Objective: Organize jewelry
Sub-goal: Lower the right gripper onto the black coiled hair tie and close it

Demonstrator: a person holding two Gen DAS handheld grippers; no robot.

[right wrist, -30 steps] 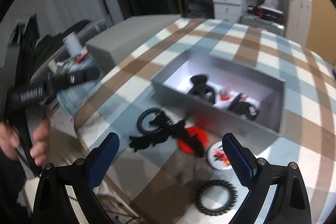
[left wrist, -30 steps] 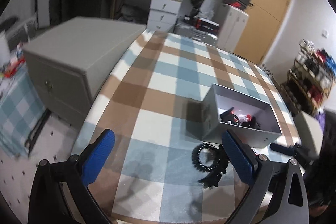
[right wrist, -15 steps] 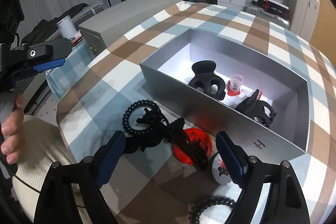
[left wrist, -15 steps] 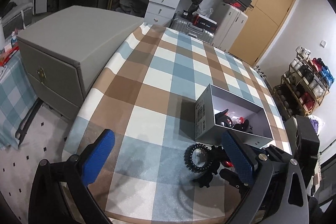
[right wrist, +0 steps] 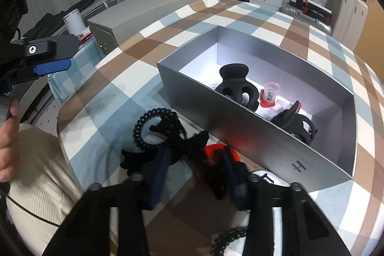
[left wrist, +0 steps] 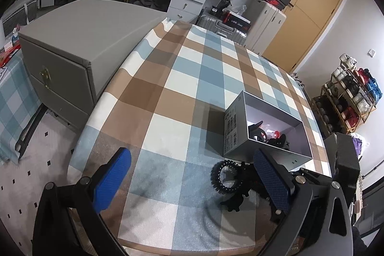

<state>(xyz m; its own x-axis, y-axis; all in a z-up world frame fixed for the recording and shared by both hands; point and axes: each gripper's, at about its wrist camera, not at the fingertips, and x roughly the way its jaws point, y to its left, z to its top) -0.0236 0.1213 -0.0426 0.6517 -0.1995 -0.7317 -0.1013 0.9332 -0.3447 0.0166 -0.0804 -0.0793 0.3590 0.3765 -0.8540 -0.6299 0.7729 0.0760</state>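
**A:** What has just changed?

**B:** The right gripper (right wrist: 195,166) has come down over the loose pile in front of the open grey cardboard box (right wrist: 240,116). Its blue-padded fingers (right wrist: 160,169) have narrowed and now straddle the black lace bow hair clip (right wrist: 184,139), which lies on the checked tablecloth (left wrist: 182,78) against a black spiral hair tie (right wrist: 153,126) and partly over a round red disc (right wrist: 216,150).

**A:** Is it gripping the clip?

**B:** The fingers are blurred, so I cannot tell whether they have actually closed on it. My judgement is that a grasp is under way, with the box the likely destination.

**A:** What's in the box already?

**B:** Two black claw clips (right wrist: 236,85) and a small clear-and-red piece.

**A:** And compared with a second ago?

**B:** Then the right fingers were spread wide and held higher, with the pile well ahead. The left gripper (left wrist: 189,174) stays wide open, holding nothing, drawn back above the table edge.
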